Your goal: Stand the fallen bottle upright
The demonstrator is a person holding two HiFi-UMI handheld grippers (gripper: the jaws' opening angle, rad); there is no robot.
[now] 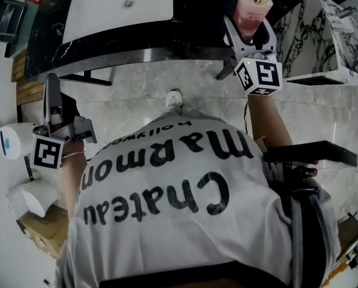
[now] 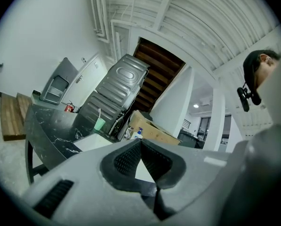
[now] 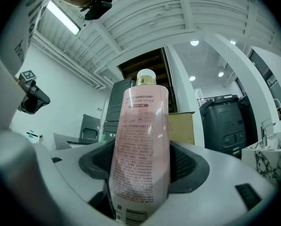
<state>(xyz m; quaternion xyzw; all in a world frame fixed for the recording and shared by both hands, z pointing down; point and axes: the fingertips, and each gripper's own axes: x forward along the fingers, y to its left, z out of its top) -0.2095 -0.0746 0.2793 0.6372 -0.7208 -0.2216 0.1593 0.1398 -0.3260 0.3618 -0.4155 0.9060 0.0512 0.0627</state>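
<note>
While my right tongs (image 1: 250,27) clamp the bottle (image 1: 251,8), cap pointing away, seemingly over the bench's (image 1: 190,36) right end, left tongs (image 2: 141,149) hang pressed together.

The bottle (image 3: 139,154) is cut off at its base; its small print is unreadable.

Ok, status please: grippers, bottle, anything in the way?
Right gripper shut on bottle. Left gripper shut, empty. Bottle held by its base, not yet stood. Nothing seen in the way.

The right gripper (image 1: 251,30) grips a bottle (image 3: 139,126); the left gripper (image 1: 51,92) has fingers together.
</note>
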